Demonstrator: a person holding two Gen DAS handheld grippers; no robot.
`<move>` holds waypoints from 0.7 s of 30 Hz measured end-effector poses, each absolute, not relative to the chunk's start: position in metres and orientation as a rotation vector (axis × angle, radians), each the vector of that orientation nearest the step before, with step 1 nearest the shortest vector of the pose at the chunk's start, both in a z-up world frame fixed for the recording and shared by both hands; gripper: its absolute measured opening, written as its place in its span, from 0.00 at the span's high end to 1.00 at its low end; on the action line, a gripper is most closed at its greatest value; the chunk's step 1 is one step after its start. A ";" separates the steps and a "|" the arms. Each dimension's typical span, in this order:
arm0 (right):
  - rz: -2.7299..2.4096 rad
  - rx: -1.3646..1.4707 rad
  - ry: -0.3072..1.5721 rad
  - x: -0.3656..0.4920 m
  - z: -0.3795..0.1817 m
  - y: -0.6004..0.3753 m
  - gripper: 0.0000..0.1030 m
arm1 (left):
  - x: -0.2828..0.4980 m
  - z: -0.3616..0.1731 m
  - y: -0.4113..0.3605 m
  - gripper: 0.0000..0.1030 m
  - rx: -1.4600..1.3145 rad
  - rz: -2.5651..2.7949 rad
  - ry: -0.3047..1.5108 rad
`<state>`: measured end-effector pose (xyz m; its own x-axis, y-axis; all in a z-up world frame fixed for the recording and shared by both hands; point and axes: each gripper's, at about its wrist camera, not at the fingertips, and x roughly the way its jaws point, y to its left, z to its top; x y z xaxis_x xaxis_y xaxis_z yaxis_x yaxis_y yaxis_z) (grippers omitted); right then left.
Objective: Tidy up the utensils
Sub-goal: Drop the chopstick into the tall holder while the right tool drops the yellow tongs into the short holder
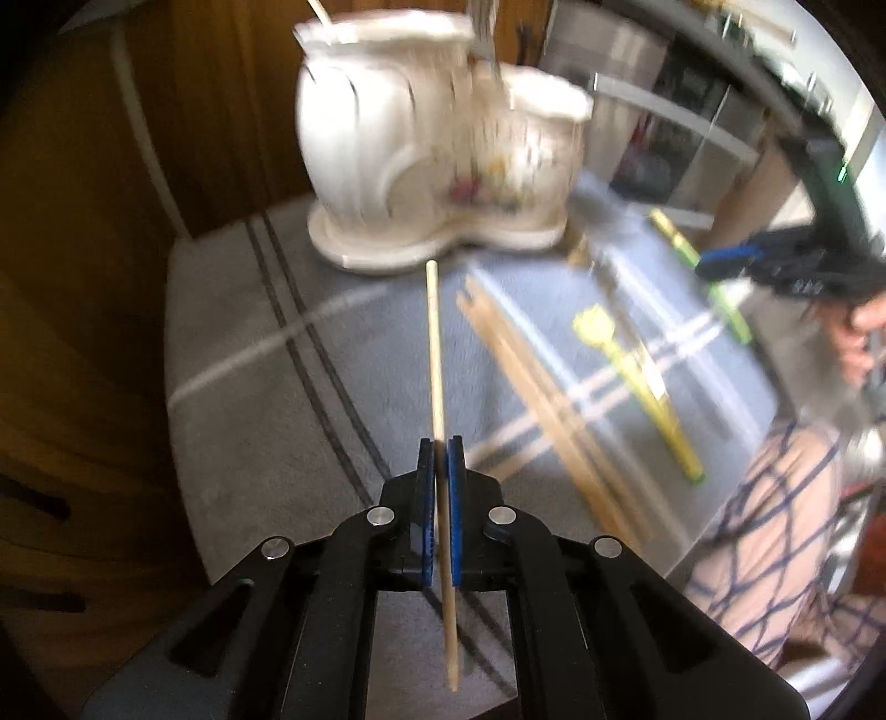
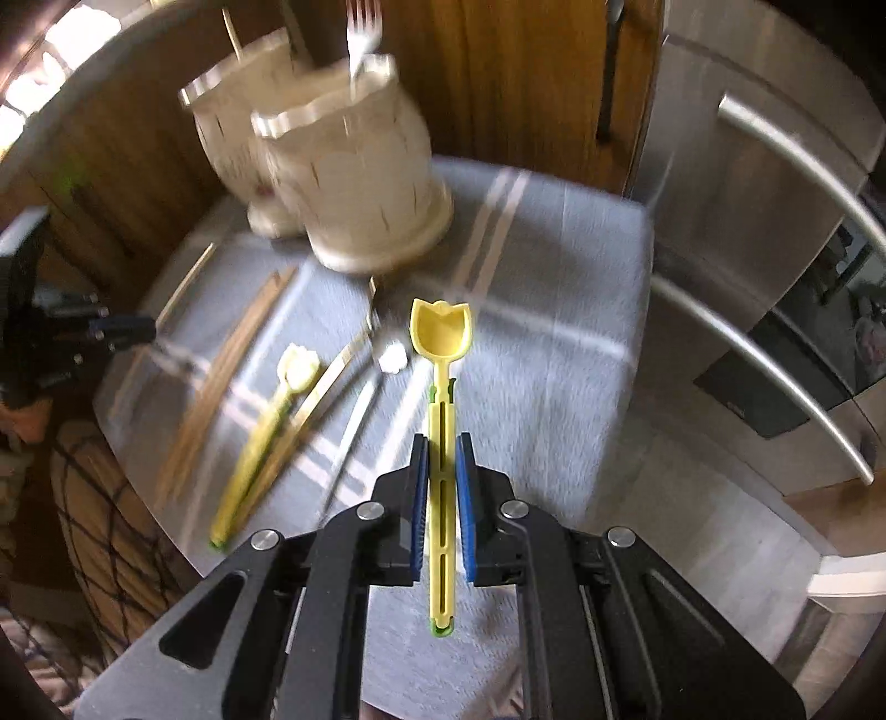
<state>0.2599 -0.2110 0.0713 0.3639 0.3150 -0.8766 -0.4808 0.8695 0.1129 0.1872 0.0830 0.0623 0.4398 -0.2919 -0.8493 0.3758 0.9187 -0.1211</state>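
Observation:
My left gripper (image 1: 441, 451) is shut on a pale wooden chopstick (image 1: 434, 343) and holds it above the grey cloth, its tip pointing at the white ceramic utensil holder (image 1: 421, 160). My right gripper (image 2: 441, 448) is shut on a yellow tulip-shaped spoon (image 2: 441, 338), bowl forward, above the cloth. The holder (image 2: 343, 183) has two cups with a fork (image 2: 362, 33) standing in it. On the cloth lie several brown chopsticks (image 1: 545, 410), a second yellow spoon (image 1: 637, 376) and a metal knife (image 2: 354, 421).
The grey striped cloth (image 2: 554, 343) covers a small table. Wooden panelling (image 1: 83, 249) stands behind and to the left. A steel fridge (image 2: 775, 277) with bar handles is at the right. A small white crumpled bit (image 2: 393, 357) lies on the cloth.

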 end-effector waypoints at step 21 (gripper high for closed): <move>0.549 0.100 0.616 0.269 0.135 -0.201 0.91 | 0.198 0.166 0.096 0.96 -0.169 -0.342 0.430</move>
<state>0.2685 -0.2005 0.1345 0.6787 0.5173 -0.5213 -0.4589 0.8529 0.2488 0.1984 0.0956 0.1662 0.8529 -0.3590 -0.3790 0.2883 0.9292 -0.2312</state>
